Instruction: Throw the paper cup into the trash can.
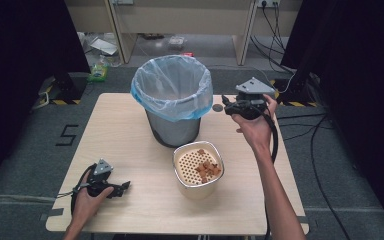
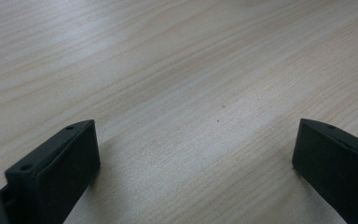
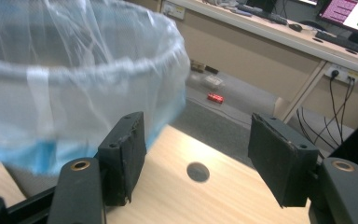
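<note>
High view: right gripper [image 1: 225, 106] jaws apart, empty, beside bin [image 1: 172, 100]; left gripper [image 1: 125, 186] likewise, resting near-left. Brown scraps [image 1: 207, 170] in strainer bowl [image 1: 215, 179] look light, crumbly; grip bowl rim.

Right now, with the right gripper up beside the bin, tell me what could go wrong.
1. The right gripper hangs open close to the bin's loose plastic liner; it might snag the liner and tug the bin.
2. The strainer bowl sits right in front of the bin; a pulled bin could bump it and spill the brown bits.
</note>
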`<action>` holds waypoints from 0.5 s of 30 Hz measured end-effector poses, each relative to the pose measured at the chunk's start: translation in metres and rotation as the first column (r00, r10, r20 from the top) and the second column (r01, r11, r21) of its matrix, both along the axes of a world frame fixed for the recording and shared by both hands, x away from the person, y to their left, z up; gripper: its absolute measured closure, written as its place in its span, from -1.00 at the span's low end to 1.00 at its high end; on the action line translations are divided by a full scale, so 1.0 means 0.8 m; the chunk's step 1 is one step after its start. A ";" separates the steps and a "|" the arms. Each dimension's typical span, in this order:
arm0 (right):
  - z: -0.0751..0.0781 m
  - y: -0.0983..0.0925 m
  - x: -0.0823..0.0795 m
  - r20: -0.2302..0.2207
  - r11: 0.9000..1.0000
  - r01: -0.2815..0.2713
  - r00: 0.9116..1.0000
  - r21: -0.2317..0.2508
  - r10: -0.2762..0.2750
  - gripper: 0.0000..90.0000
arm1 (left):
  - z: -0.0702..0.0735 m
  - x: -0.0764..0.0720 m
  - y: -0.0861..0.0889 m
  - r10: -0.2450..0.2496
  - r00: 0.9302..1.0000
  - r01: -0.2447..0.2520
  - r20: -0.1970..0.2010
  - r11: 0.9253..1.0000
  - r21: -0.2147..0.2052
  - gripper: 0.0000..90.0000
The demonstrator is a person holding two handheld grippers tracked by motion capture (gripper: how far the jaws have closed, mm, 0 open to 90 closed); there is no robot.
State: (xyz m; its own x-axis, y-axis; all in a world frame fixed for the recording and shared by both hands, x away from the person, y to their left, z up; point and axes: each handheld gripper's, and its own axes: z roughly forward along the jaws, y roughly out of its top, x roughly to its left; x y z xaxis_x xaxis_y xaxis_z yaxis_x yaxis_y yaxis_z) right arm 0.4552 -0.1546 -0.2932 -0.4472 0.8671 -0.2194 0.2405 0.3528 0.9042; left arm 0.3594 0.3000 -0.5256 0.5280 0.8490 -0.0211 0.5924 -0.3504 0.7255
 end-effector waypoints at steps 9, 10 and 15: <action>-0.053 -0.040 -0.031 -0.048 1.000 0.027 0.998 -0.010 -0.028 -0.20 | 0.000 0.000 0.000 -0.001 1.000 0.001 0.001 1.000 0.002 -1.00; -0.059 -0.043 -0.034 -0.049 1.000 0.031 0.998 -0.003 -0.032 -0.21 | 0.000 0.000 0.000 0.001 1.000 -0.001 0.002 1.000 0.000 -1.00; -0.083 -0.054 -0.045 -0.075 0.999 0.040 0.996 0.002 -0.040 -0.21 | 0.000 0.000 0.000 -0.001 1.000 0.001 0.002 1.000 0.003 -1.00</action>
